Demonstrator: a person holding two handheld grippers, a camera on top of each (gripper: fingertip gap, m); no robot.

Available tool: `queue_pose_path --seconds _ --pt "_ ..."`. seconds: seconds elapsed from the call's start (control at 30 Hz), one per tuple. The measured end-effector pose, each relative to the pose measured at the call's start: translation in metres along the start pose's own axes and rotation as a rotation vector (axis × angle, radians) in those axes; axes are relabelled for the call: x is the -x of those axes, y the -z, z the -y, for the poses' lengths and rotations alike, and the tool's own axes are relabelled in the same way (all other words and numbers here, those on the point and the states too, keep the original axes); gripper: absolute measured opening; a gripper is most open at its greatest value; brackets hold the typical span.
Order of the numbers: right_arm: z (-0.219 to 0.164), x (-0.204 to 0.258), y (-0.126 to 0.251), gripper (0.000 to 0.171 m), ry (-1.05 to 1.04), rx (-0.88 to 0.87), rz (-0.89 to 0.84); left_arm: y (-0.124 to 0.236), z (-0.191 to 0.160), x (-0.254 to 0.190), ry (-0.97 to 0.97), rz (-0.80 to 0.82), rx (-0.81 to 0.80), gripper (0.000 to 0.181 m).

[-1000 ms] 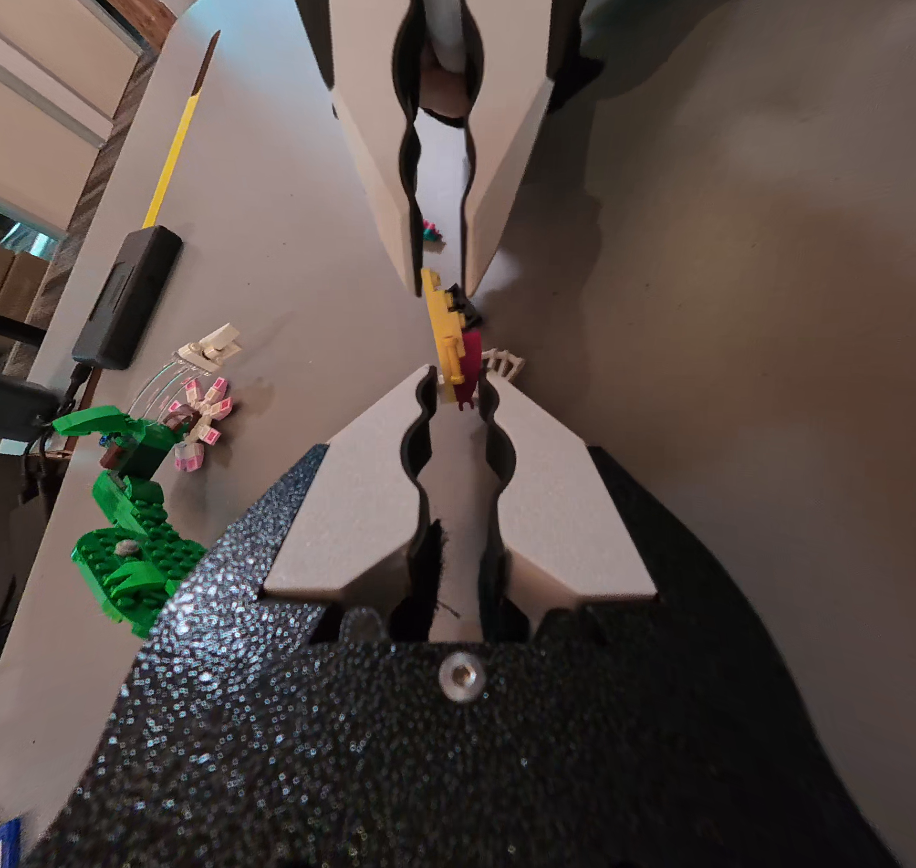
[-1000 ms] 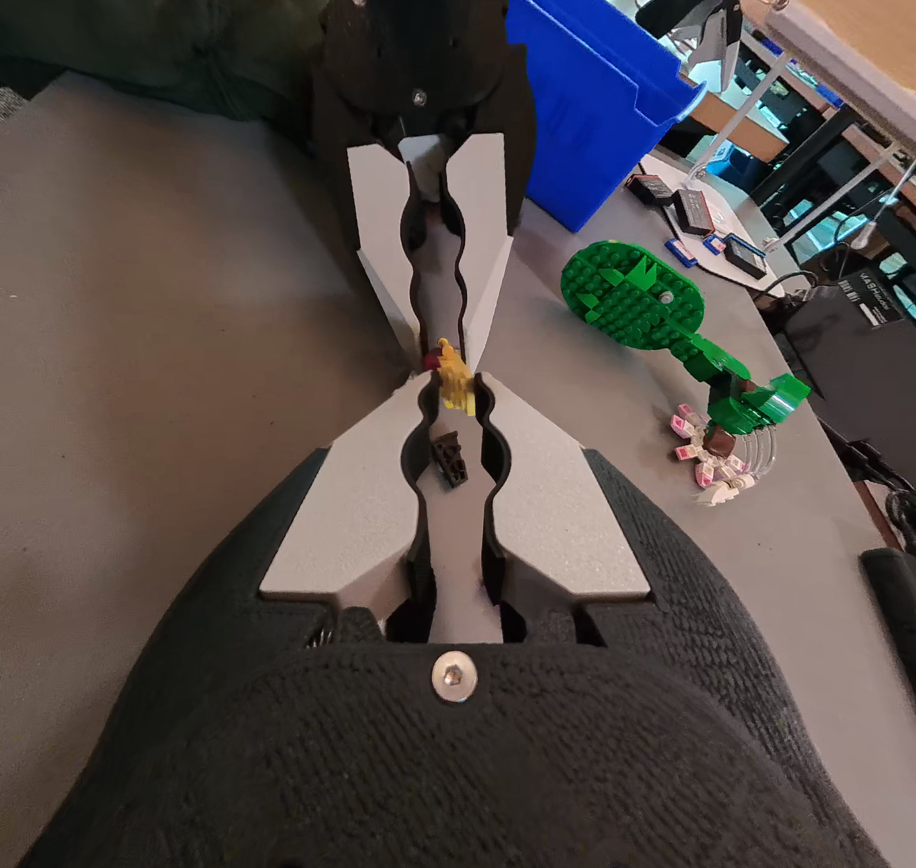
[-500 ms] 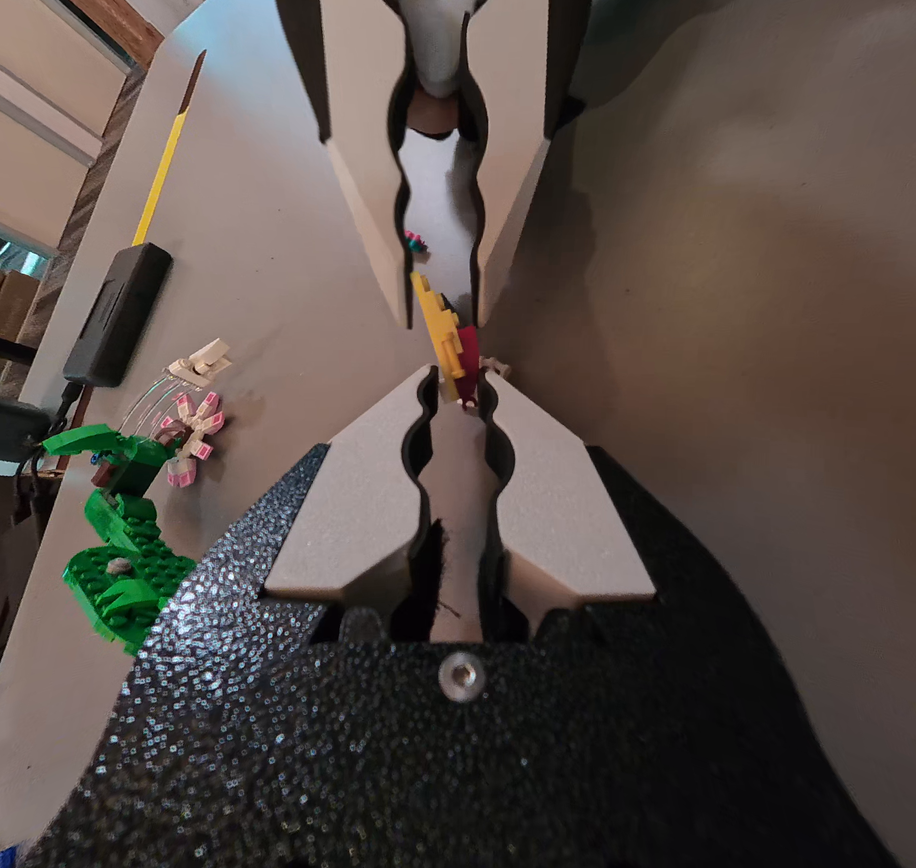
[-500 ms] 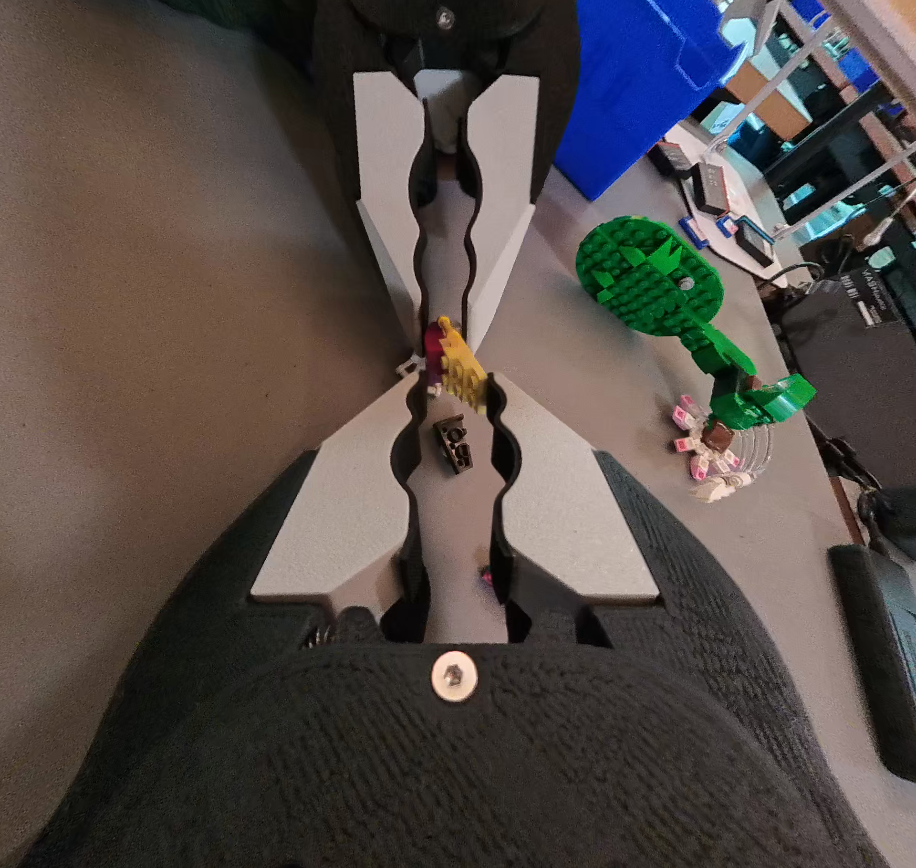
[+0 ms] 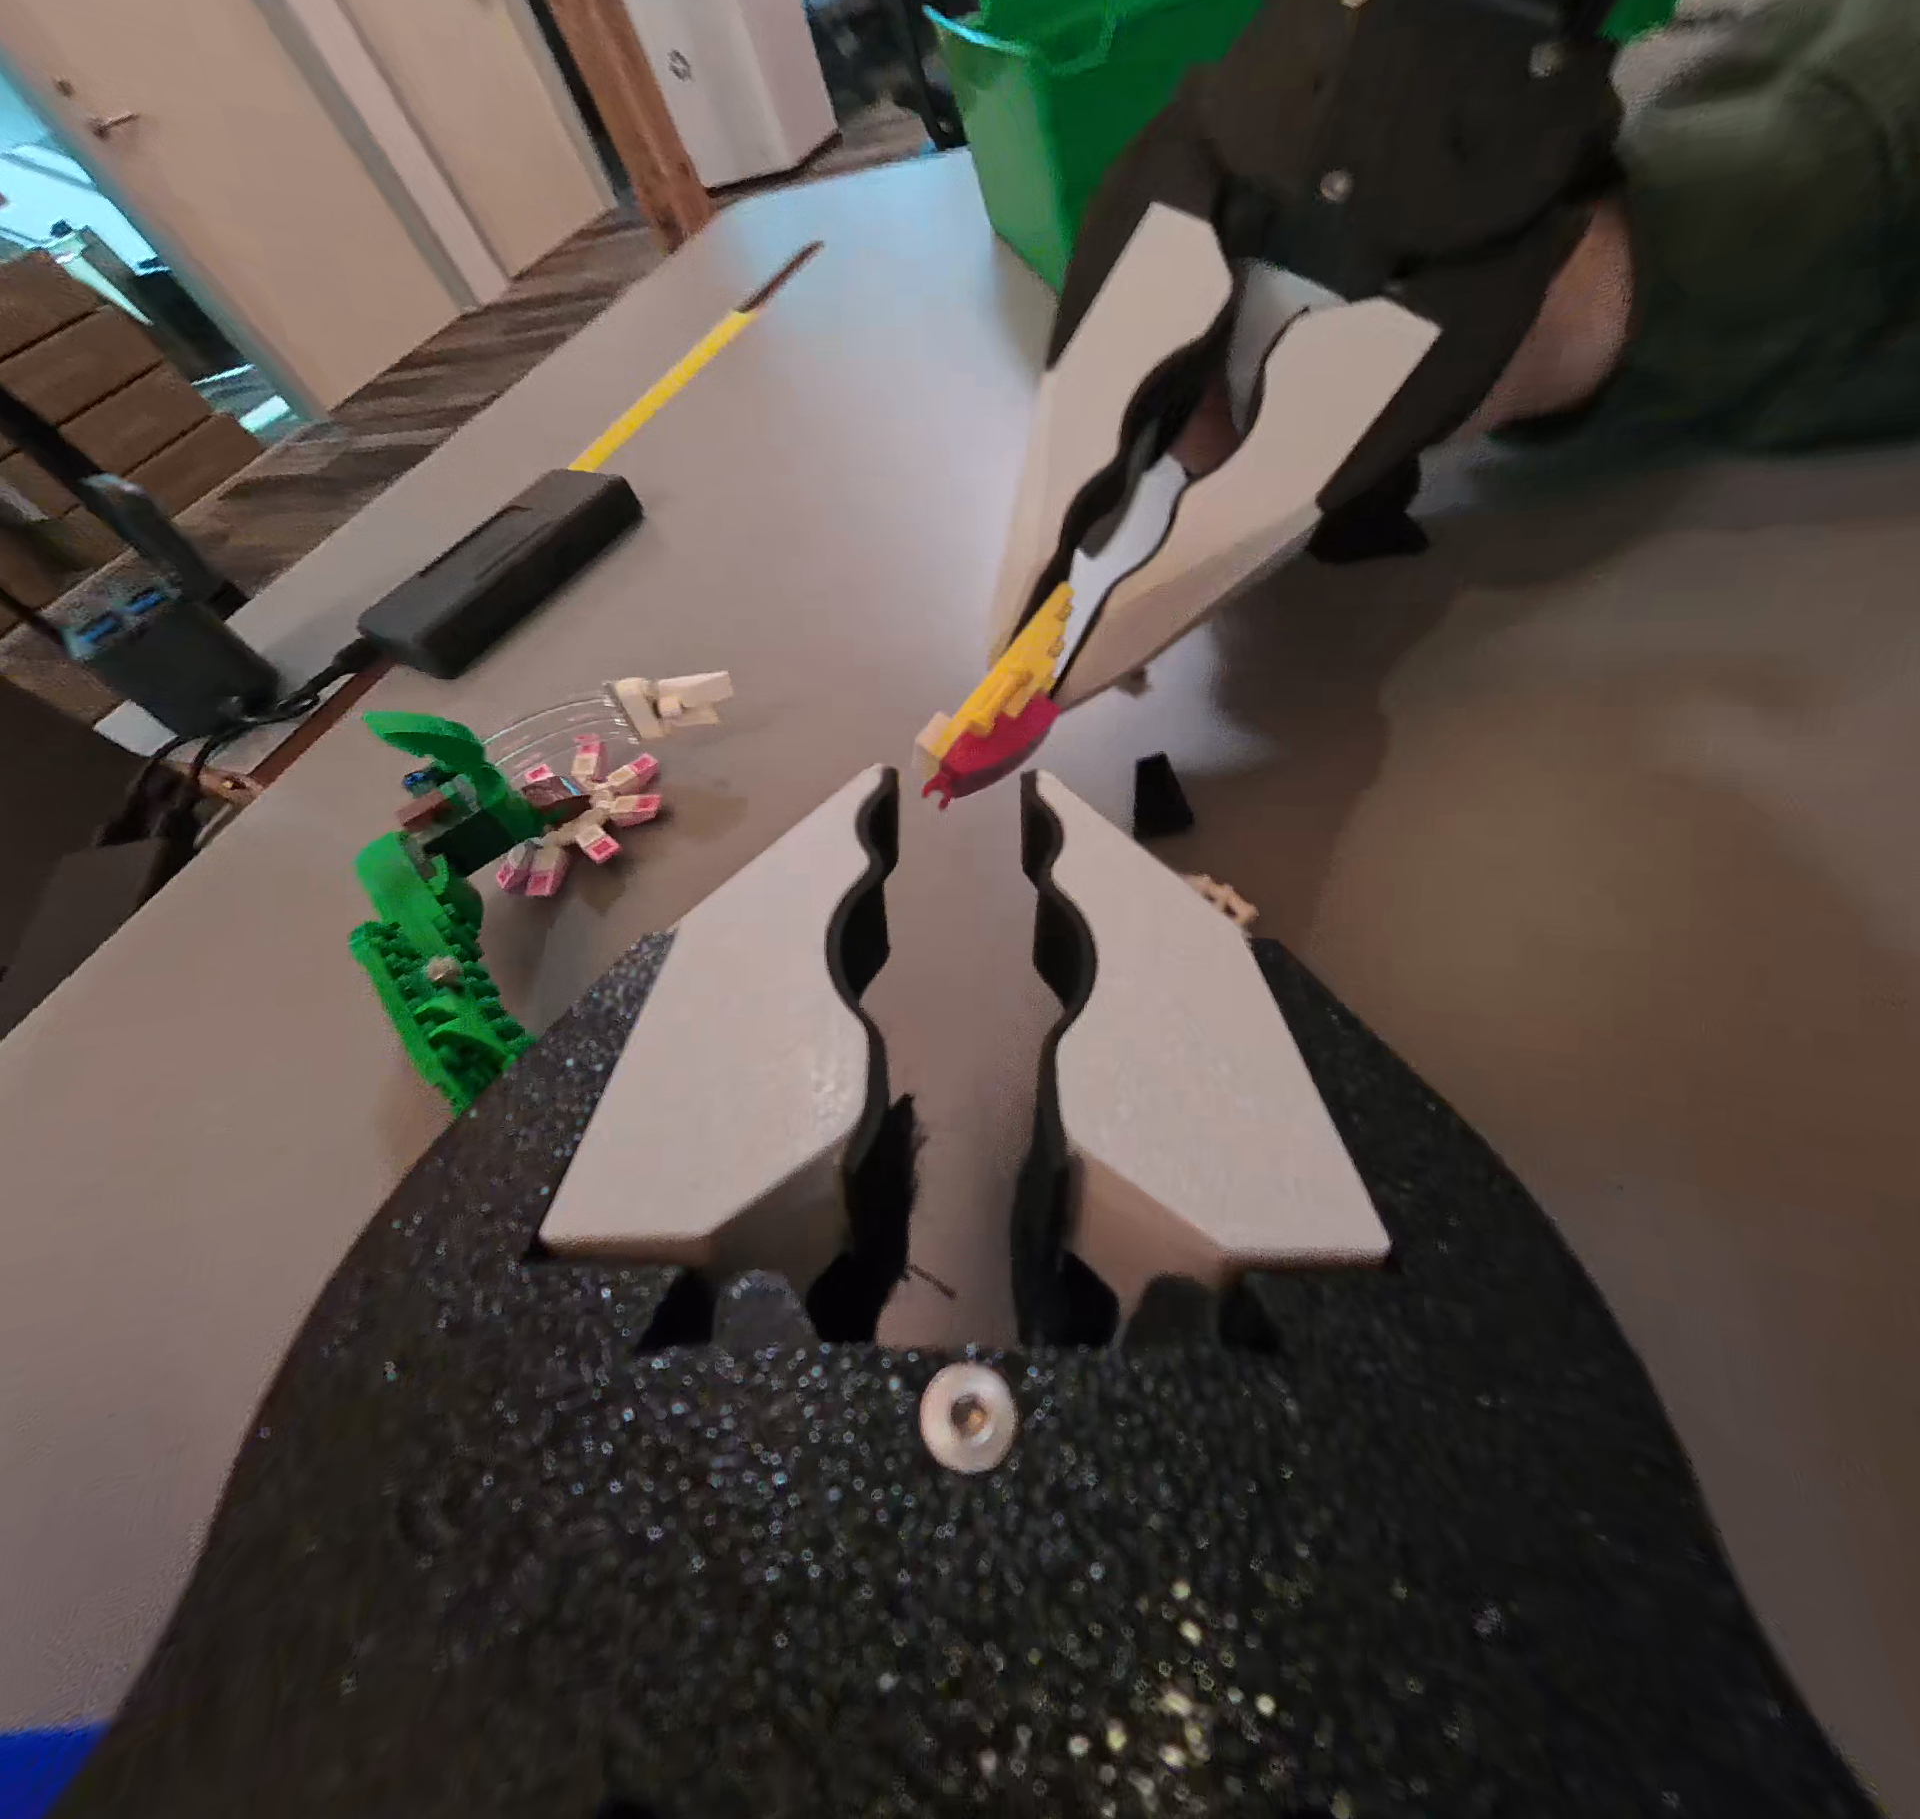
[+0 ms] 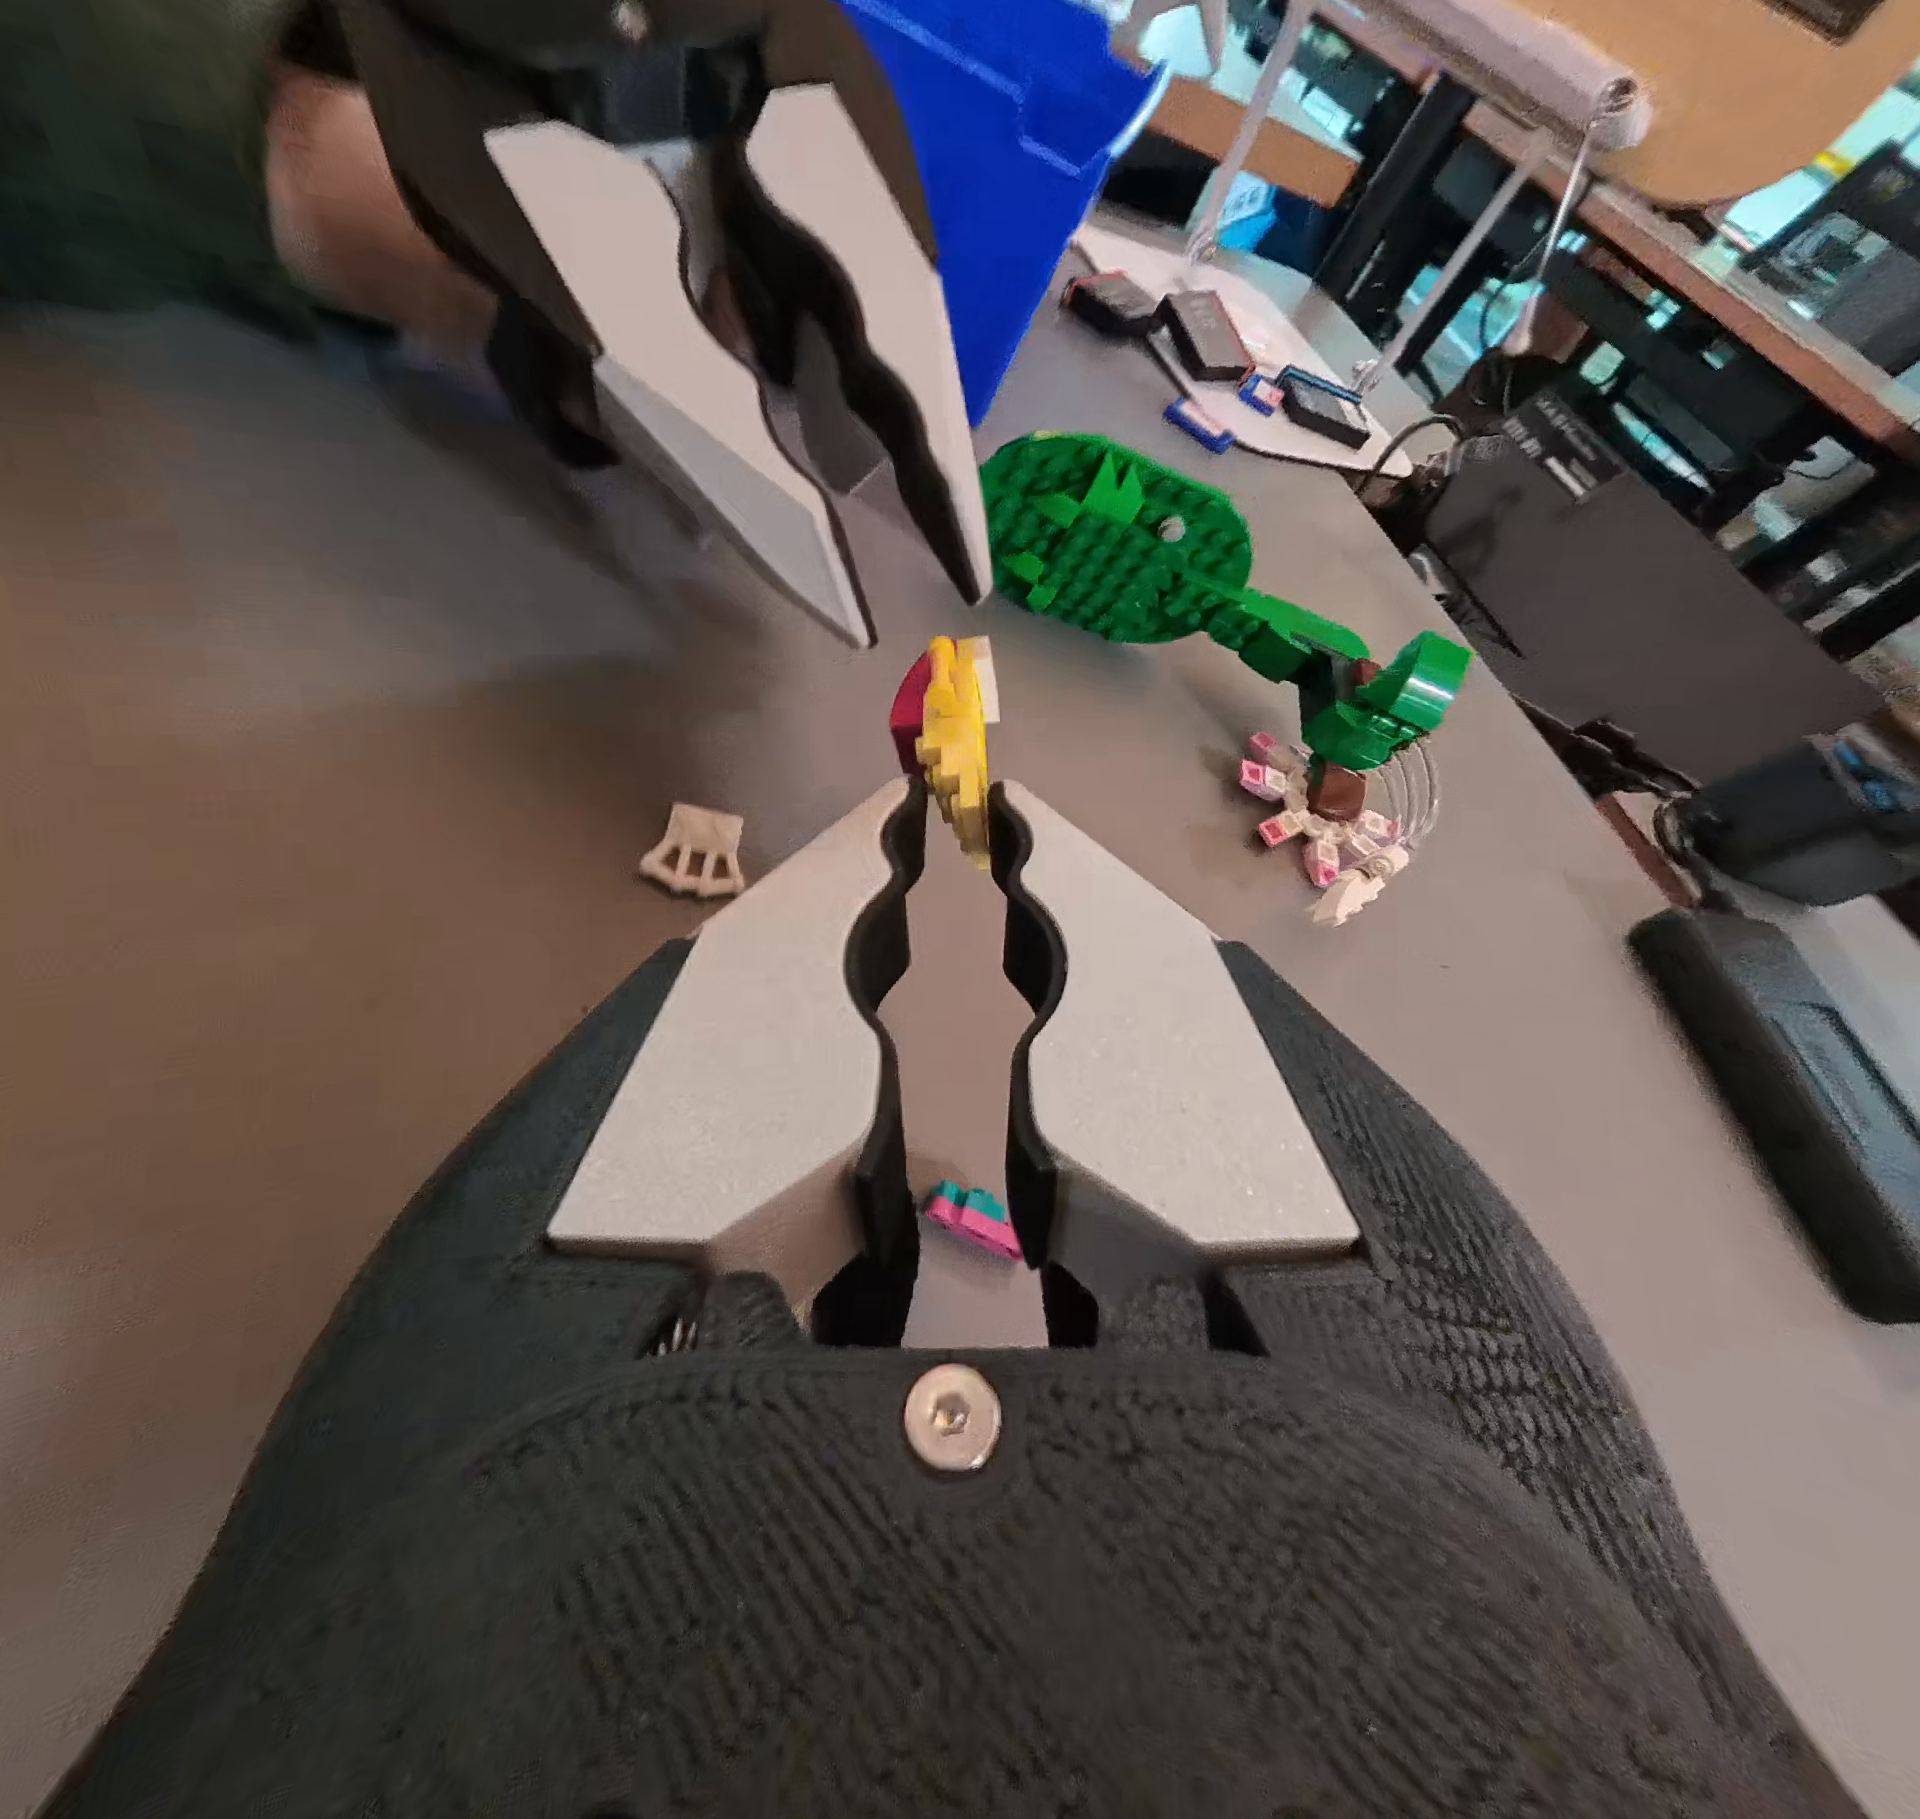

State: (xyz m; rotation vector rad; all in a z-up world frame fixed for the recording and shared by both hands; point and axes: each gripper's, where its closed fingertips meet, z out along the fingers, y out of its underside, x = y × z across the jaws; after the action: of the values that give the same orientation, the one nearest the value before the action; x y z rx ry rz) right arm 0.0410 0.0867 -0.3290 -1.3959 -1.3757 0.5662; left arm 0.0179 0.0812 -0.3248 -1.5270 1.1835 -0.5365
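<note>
Right wrist view: right hand-held gripper (image 6: 956,808) at lower centre, tips pinching the lower edge of a small yellow-and-red brick piece (image 6: 948,730), held upright above the grey bench (image 6: 312,730). Just above it in the frame, left hand-held gripper (image 6: 920,616) pointing down at the piece, tips spread, holding nothing, seemingly just clear of it.

Left wrist view: same piece at frame centre, red end poking toward the gap between the spread tips, not gripped by them.

Farther out, on the bench:
- pale fence-like piece (image 6: 694,850), left of the right tips
- small pink-and-teal piece (image 6: 971,1219), seen through the gap low in the frame
- small black wedge (image 5: 1158,793), just right of the held piece in the left wrist view
- green brick model (image 6: 1122,533), lying on its side at centre right, with a pink-and-white flower cluster (image 6: 1309,824) at its far end
- blue bin (image 6: 997,138) at the top; green bin (image 5: 1049,76) top centre in the left wrist view
- black box (image 5: 499,574) and yellow stick (image 5: 675,387), upper left there
</note>
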Motion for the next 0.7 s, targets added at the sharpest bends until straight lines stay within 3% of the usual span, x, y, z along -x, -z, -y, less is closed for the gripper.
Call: queue_pose_path --seconds 0.13,0.33,0.5,0.7 --pt "0.011 -0.005 0.002 0.010 -0.241 -0.076 0.030 0.005 0.011 0.012 0.012 0.094 -0.051 0.035" --pt "0.019 0.001 0.000 0.009 -0.640 -0.138 0.171 0.002 0.017 -0.003 -0.516 0.239 0.026 0.034" --pt "0.013 0.006 -0.003 0.009 -0.710 -0.111 0.215 -0.006 0.007 -0.009 -0.786 0.285 0.129 0.027" --pt "0.005 0.012 -0.007 0.009 -0.722 -0.057 0.240 -0.011 -0.001 -0.011 -0.878 0.276 0.184 0.020"
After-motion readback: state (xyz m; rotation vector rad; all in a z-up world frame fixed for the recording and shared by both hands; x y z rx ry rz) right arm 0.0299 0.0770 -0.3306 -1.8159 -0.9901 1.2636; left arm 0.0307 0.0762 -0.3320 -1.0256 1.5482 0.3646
